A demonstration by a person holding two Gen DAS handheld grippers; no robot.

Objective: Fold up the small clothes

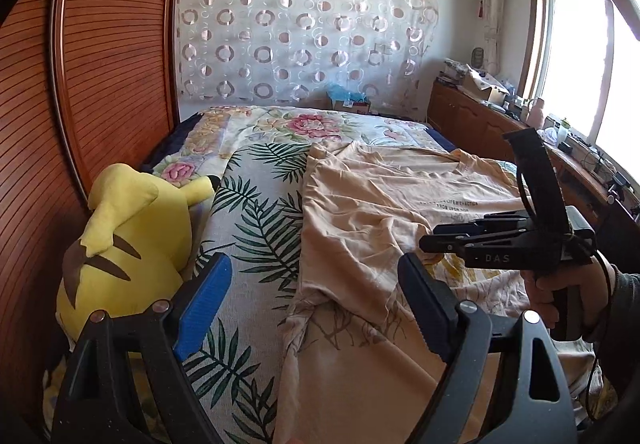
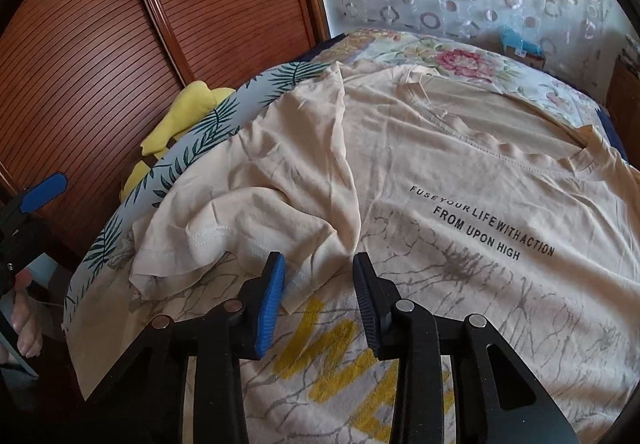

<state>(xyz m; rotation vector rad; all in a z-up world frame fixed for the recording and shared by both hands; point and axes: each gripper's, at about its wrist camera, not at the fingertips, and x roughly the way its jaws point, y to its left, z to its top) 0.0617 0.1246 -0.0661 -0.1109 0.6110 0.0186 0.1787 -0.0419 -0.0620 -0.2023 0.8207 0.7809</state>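
Observation:
A peach T-shirt (image 2: 460, 164) with black lettering lies spread on the bed, its left sleeve (image 2: 256, 204) folded in over the body. My right gripper (image 2: 318, 276) hovers low over that sleeve's lower edge. Its blue pads stand a narrow gap apart with a fold of fabric lying between them, and they do not press on it. In the left wrist view the same T-shirt (image 1: 360, 212) lies ahead. My left gripper (image 1: 314, 280) is wide open above its left edge and holds nothing. A hand carries the right gripper (image 1: 430, 242) at the right of that view.
A yellow plush toy (image 1: 132, 244) sits at the bed's left edge against the wooden slatted wardrobe (image 1: 100, 64). The leaf-print bedcover (image 1: 252, 244) runs beside the shirt. A wooden cabinet (image 1: 480, 120) with clutter stands under the window at the right.

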